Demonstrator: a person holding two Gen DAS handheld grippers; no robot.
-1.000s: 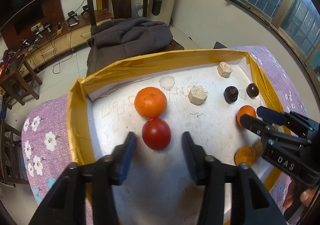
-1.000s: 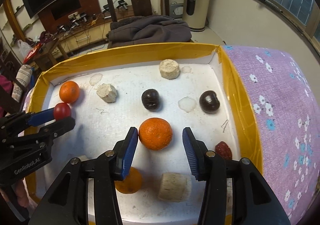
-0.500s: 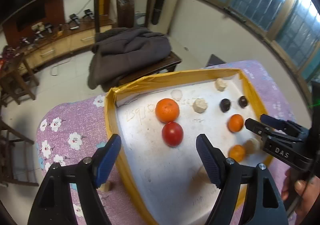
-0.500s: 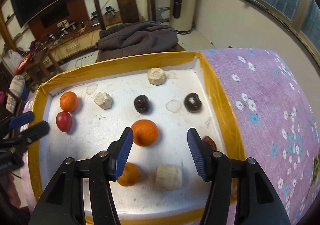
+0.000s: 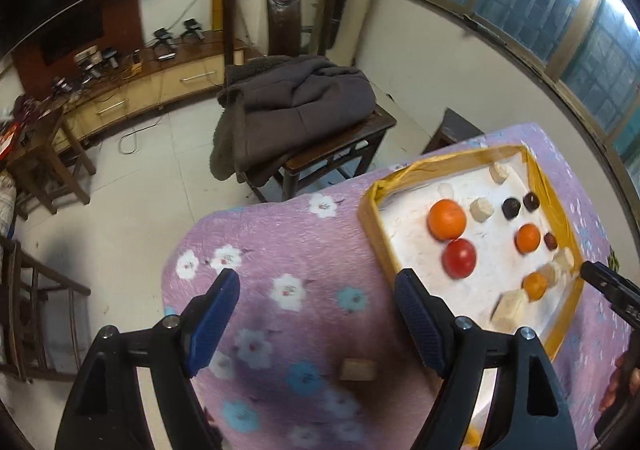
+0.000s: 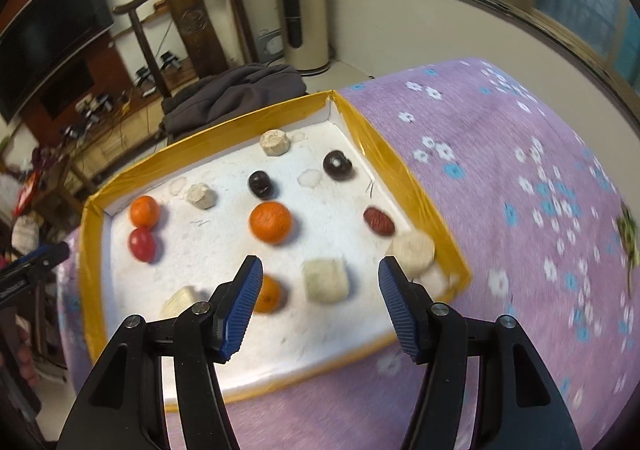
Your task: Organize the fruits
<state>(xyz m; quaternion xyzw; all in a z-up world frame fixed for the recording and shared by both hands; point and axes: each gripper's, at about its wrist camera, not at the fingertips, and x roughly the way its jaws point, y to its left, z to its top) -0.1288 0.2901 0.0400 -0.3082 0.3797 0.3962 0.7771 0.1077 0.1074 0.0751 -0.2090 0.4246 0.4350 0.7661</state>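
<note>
Fruit lies scattered in the yellow-rimmed tray [image 6: 404,177]. Both grippers, left [image 5: 318,316] and right [image 6: 320,304], hang wide open and empty; best approach squarely over one orange [image 6: 270,222].

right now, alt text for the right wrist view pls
An open right claw hovers empty over the near part of a yellow-rimmed white tray on a purple floral cloth. The tray holds three oranges, a red tomato, two dark round fruits, a red date and several pale blocks.
</note>
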